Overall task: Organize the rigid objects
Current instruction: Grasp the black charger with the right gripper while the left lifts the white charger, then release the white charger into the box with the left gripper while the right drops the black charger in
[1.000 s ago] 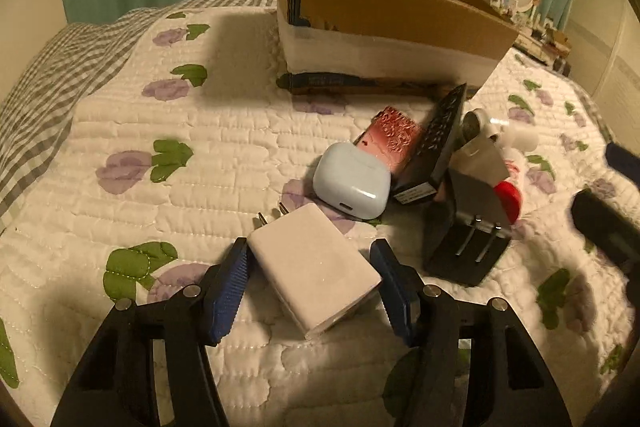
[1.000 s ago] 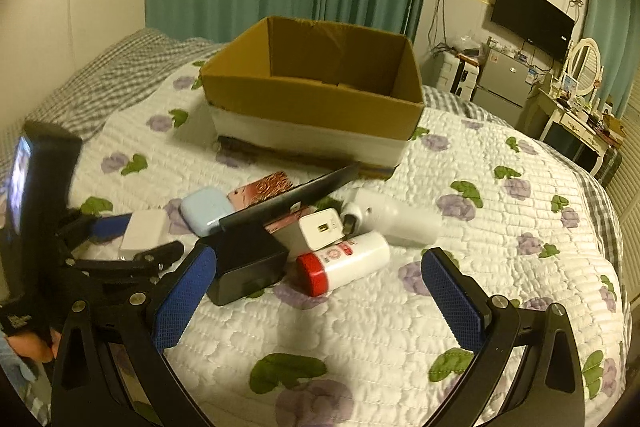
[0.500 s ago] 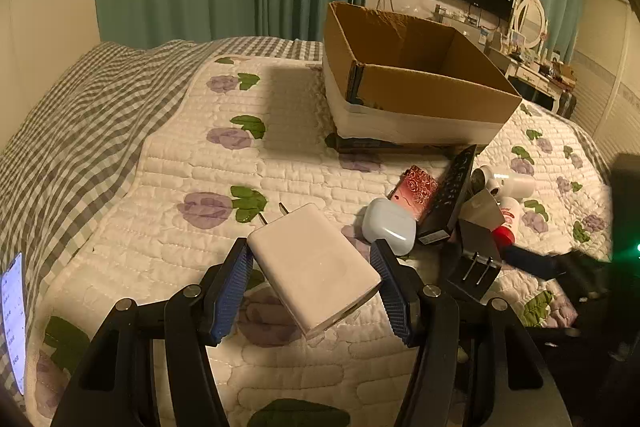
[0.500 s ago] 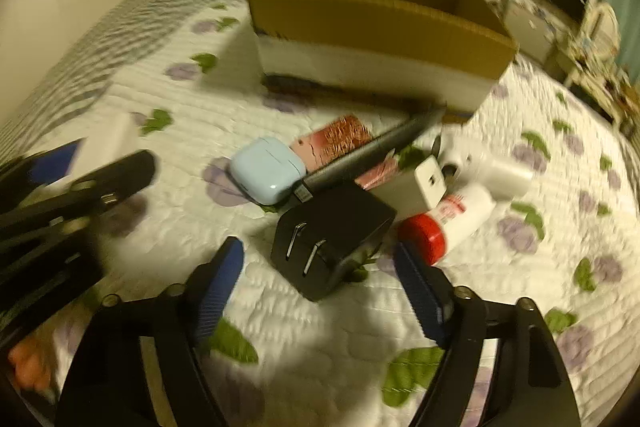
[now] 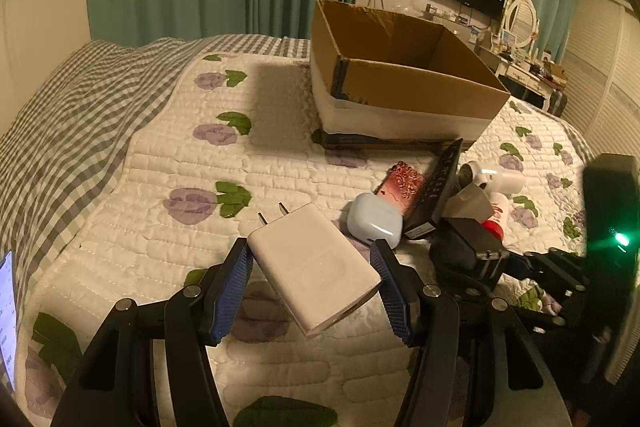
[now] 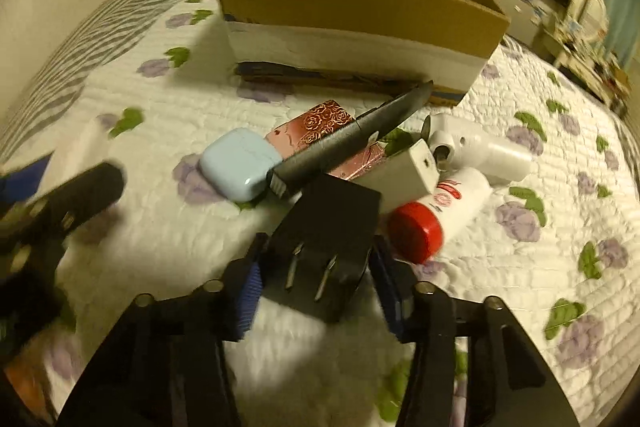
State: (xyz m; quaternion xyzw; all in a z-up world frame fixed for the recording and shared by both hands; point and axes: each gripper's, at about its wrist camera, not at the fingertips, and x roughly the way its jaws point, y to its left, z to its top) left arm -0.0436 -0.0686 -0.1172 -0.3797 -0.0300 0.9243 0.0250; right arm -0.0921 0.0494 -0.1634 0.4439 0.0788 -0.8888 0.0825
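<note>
**A:** White plastic first, left wrist view. What do you have?

**B:** My left gripper (image 5: 312, 281) is clamped on the white charger (image 5: 314, 269), one blue pad on each long side, prongs pointing away from me toward the cardboard box (image 5: 404, 91). I hold it clear of the quilt (image 5: 160, 211), at a slant, so the prongs stay free of the stitching. The box sits open-topped beyond the pile, on a flat dark thing, so anything going in has to pass over its near wall.

**A:** And the pile itself?

**B:** Blue earbud case (image 5: 374, 223), rose-patterned case (image 5: 404, 185) and black remote (image 5: 438, 193) lie bunched together, the remote leaning across its neighbours.

**A:** Right wrist view?

**B:** Blurred. My right gripper (image 6: 316, 289) brackets the black charger (image 6: 326, 247), prongs facing me. The pads sit at its flanks, but whether they are pressing it I cannot tell. The red-capped bottle (image 6: 438, 213) lies just beside it, near enough that I judge a careless lift could roll it.

**A:** Stage?

**B:** Early, I judge: no item shows inside the box, though its floor is mostly hidden.
</note>
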